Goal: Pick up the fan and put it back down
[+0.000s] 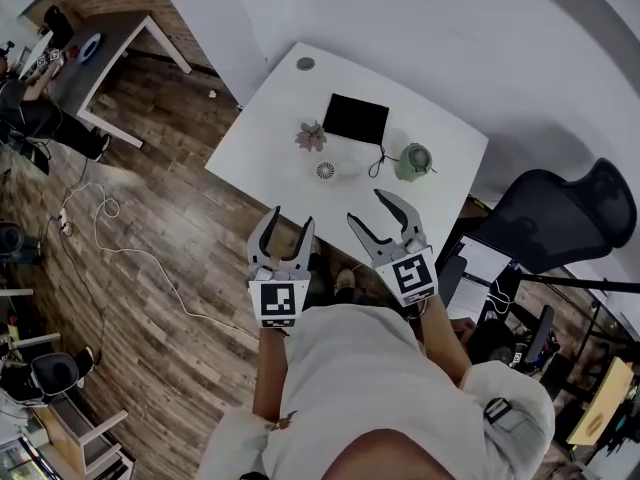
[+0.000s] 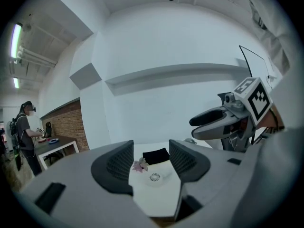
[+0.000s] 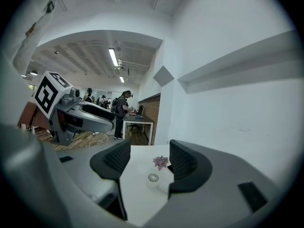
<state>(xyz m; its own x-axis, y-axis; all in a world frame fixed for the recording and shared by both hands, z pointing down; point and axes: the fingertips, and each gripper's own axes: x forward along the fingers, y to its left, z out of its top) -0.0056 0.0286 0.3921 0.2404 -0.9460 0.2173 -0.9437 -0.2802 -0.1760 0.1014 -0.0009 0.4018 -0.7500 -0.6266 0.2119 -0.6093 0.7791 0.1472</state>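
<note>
**Closing in on the fan, nothing picked up yet**

I was on the approach, the first step of the job. The fan [image 1: 326,171], a small white round thing with a grille on its face, stood on the white desk [image 1: 280,108] and neither tool touched it. Seen from my head, it lay at about 1 o'clock from my left tool [image 1: 290,218] and at about 10 o'clock from my right tool [image 1: 367,206], with bare desk between it and both.

Both tools were held short of the near desk edge, pointing almost level towards the fan. Each had its jaws apart and empty. In each tool's own view the fan showed small and far off through the gap, with no pad on it.

A pink plant [image 1: 311,136] stood near the fan at its 11 o'clock. A black pad [image 1: 356,118] lay at its 1 o'clock and a green object [image 1: 414,162] at its 3 o'clock. A dark cable [image 1: 378,160] curled on the desk between the fan and the green object.

As I judged it, the next move called for reaching forward over the desk and lowering one tool until the fan's body sat between the pads. The jaws looked wide enough, though I could not be sure. I would have to come in clear of the plant, close gently, and lift straight up so the cable did not snag.
</note>
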